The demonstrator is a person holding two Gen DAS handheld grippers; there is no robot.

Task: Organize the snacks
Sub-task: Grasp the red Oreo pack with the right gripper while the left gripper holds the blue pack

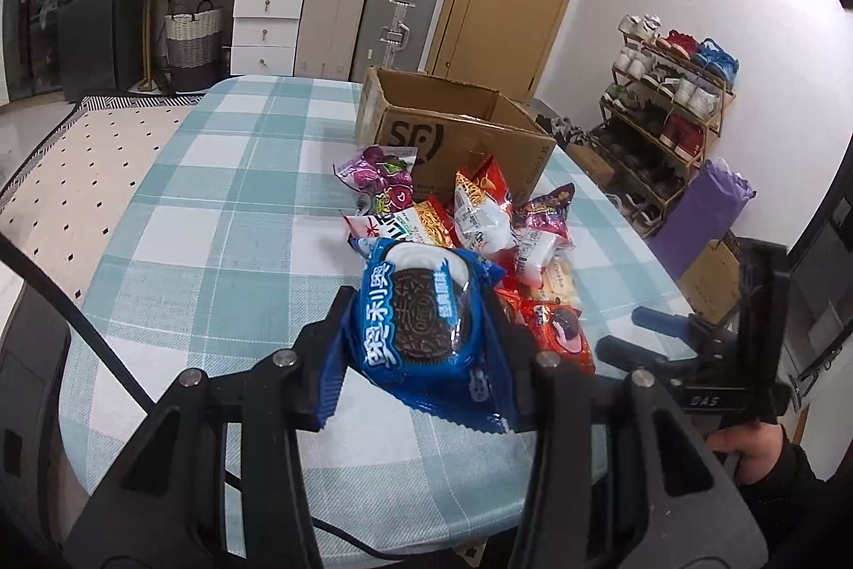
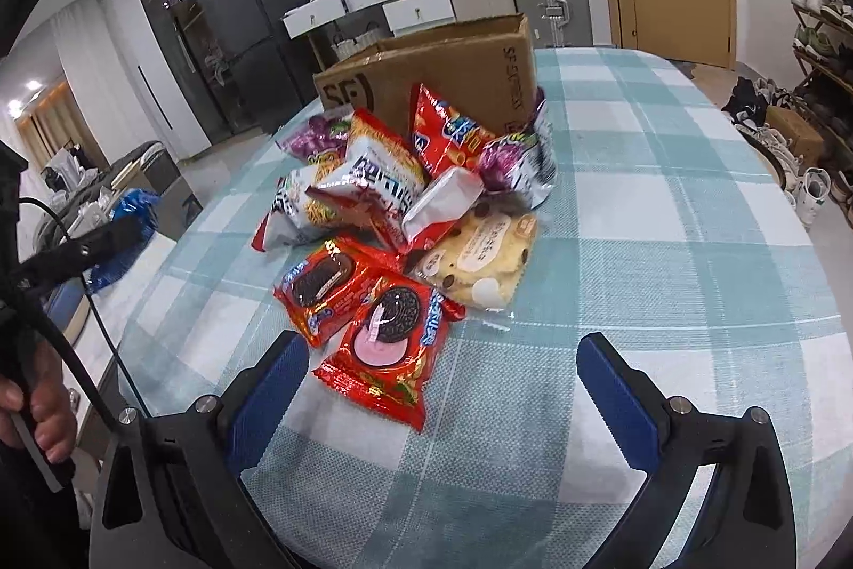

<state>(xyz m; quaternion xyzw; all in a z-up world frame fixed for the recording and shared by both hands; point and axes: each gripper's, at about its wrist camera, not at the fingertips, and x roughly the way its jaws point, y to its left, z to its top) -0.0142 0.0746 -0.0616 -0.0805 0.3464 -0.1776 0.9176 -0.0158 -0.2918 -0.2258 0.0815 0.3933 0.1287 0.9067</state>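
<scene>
My left gripper [image 1: 421, 329] is shut on a blue Oreo pack [image 1: 421, 318] and holds it above the table, short of the snack pile [image 1: 480, 217]. Behind the pile stands an open cardboard box [image 1: 458, 131]. In the right wrist view my right gripper [image 2: 442, 387] is open, its blue fingers [image 2: 613, 398] either side of a red Oreo pack [image 2: 389, 345] that lies flat on the checked cloth. A second red Oreo pack [image 2: 325, 286], a cookie bag [image 2: 480, 259] and several chip bags [image 2: 373, 179] lie in front of the box [image 2: 437, 78].
The round table carries a teal checked cloth [image 1: 224, 195]. At the far left of the right wrist view a hand [image 2: 37, 409] grips the left gripper's handle and its cable. Suitcases, drawers and a door stand behind; a shoe rack [image 1: 666, 110] is at the right.
</scene>
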